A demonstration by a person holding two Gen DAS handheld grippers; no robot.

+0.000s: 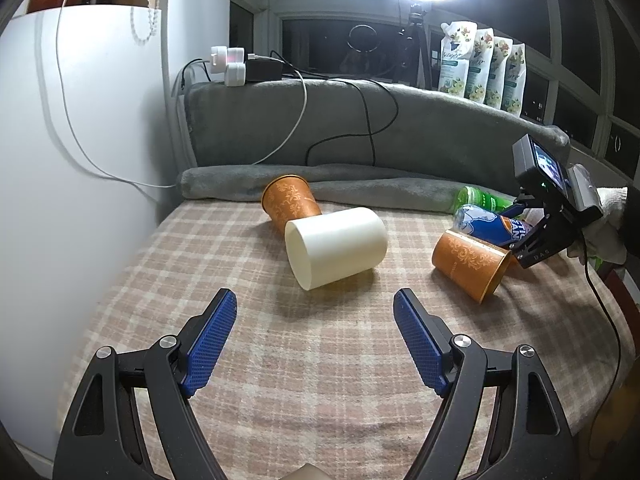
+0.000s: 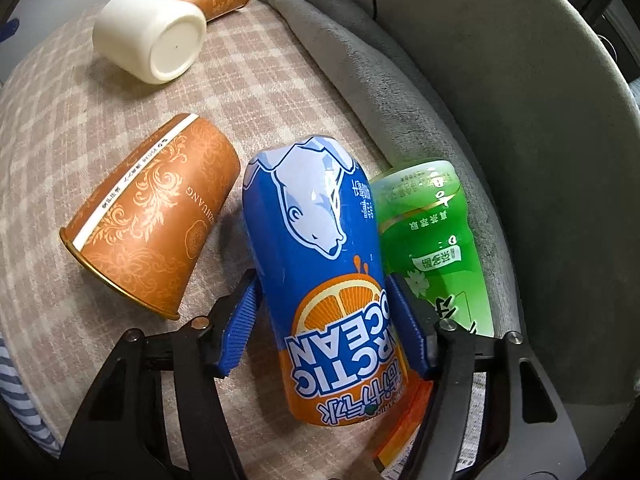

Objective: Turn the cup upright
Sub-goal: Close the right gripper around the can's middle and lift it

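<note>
The left gripper (image 1: 314, 312) hovers over the near part of the plaid-covered tabletop (image 1: 280, 360), its jaws spread wide apart with nothing between them.

Toward the far left corner an orange patterned paper cup (image 1: 290, 202) lies on its side against the rolled grey blanket (image 1: 360, 188) that runs along the far edge. Touching its near side, a cream cup (image 1: 338, 246) lies on its side, mouth turned to the near left edge; the right wrist view shows its flat base (image 2: 174, 54).

Further right, well apart from the cream cup, a second orange paper cup (image 1: 470, 266) lies on its side with its gold-rimmed mouth toward the near right.

Just beside it lies a blue-and-orange Arctic Ocean drink can (image 2: 320, 280), sitting between the blue pads (image 2: 240, 328) of the right gripper (image 2: 324, 320). The jaws stand on either side of the can; the right pad looks pressed to it, while on the left a thin gap may remain, so I cannot tell whether the can is clamped.

Against the can's right side, next to the blanket, lies a green drink bottle (image 2: 432, 220).
</note>
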